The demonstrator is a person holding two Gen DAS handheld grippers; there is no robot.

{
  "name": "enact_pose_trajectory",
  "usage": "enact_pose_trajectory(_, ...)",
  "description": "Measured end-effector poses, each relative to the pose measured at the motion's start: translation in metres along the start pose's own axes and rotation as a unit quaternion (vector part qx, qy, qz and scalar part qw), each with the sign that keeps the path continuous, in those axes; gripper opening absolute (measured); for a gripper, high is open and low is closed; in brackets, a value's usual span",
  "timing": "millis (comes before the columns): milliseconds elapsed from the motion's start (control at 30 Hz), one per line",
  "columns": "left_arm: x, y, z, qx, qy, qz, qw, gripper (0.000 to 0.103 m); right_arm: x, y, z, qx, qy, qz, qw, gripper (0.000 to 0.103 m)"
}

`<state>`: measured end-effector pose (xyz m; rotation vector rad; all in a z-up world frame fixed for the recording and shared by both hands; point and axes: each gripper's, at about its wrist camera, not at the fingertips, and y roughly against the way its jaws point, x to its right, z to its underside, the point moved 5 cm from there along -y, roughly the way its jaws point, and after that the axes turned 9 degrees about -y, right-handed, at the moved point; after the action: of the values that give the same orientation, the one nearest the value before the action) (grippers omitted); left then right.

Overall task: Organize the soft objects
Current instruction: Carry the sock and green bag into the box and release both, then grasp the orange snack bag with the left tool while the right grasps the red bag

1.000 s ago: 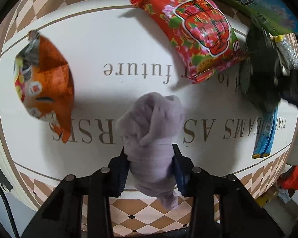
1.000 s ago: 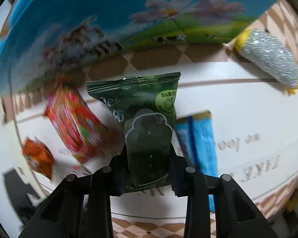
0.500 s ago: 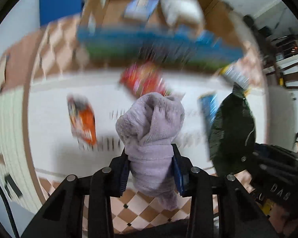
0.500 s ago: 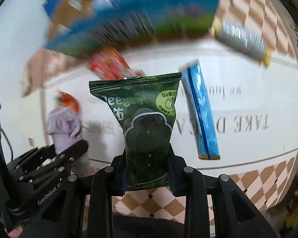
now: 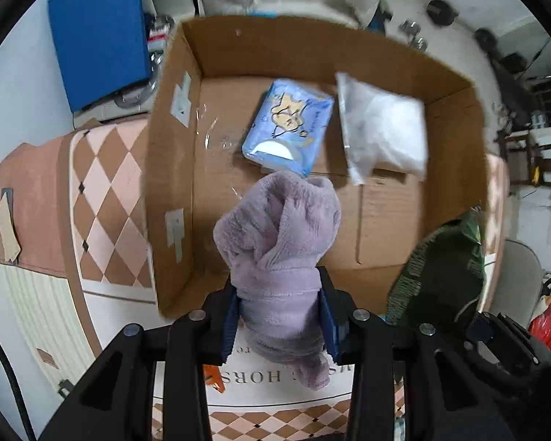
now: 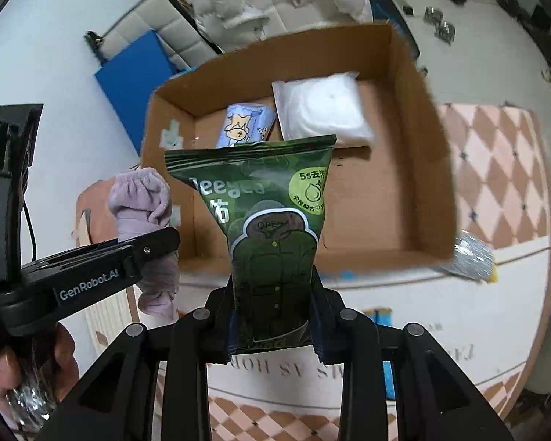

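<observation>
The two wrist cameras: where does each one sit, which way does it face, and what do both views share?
Left wrist: sits behind the left gripper, looking forward and down into the open brown cardboard box; its black fingers clamp a crumpled lilac fleece cloth.
Right wrist: sits behind the right gripper, facing the same box; its fingers clamp a dark green printed pouch; the left gripper and the person's hand show at left.
Shared: box, cloth, pouch, blue tissue pack, white plastic-wrapped packet.
</observation>
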<state>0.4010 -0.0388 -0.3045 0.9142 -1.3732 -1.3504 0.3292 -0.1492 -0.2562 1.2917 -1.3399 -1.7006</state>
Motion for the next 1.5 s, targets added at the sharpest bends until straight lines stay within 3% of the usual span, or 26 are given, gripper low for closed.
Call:
enact_pose_trajectory(200, -0.016, -0.041, -0.028, -0.066, 0.01, -0.01, 0.9977, 0.035, -0.009, -0.067, -0.026, -0.052, -0.011, 0.012, 0.998, 0.033)
enact_pose_trajectory(567, -0.037, -0.058, -0.032, -0.107, 0.041, -0.003, 0.9934, 0.04, -0.027, -0.123, -0.035, -0.107, -0.002, 0.031, 0.994, 0.034)
enact_pose_trajectory(600, -0.041, -0.06, -0.033, -0.105, 0.048, 0.005, 0.9933, 0.045, -0.028, -0.124, -0.035, -0.109, -0.001, 0.031, 0.994, 0.038)
enact_pose_trajectory(633, -0.042, -0.057, -0.032, -0.102, 0.05, 0.012, 0.9934, 0.06, -0.03, -0.125, -0.035, -0.111, 0.004, 0.031, 0.993, 0.046)
enact_pose_trajectory(700, -0.044, -0.048, -0.032, -0.083, 0.047, 0.011, 0.9954, 0.083, -0.035, -0.124, -0.036, -0.11, 0.018, 0.033, 0.993, 0.098)
enact_pose_trajectory(800, -0.044, -0.032, -0.03, -0.06, 0.034, -0.005, 0.9976, 0.093, -0.04, -0.112, -0.037, -0.089, 0.046, 0.052, 0.994, 0.102)
enact_pose_trajectory(1067, -0.031, 0.016, -0.01, 0.001, 0.009, -0.011, 0.9999, 0.101, -0.045, -0.063, -0.027, -0.015, 0.085, 0.09, 0.992, 0.103)
enact_pose_trajectory(1233, -0.036, 0.054, 0.025, 0.064, 0.02, -0.024, 0.9974, 0.101, -0.033, -0.024, -0.021, 0.036, 0.098, 0.097, 0.99, 0.103)
enact_pose_trajectory(1367, -0.063, 0.064, 0.087, 0.113, 0.035, -0.074, 0.9902, 0.101, -0.025, 0.0, 0.018, 0.055, 0.131, 0.079, 0.987, 0.103)
enact_pose_trajectory(1433, -0.083, 0.048, 0.119, 0.11, 0.051, -0.094, 0.9882, 0.101, -0.019, -0.003, 0.042, 0.045, 0.146, 0.065, 0.986, 0.103)
enact_pose_trajectory(1500, -0.103, 0.015, 0.149, 0.08, 0.07, -0.087, 0.9906, 0.101, -0.012, -0.018, 0.067, 0.028, 0.161, 0.06, 0.985, 0.103)
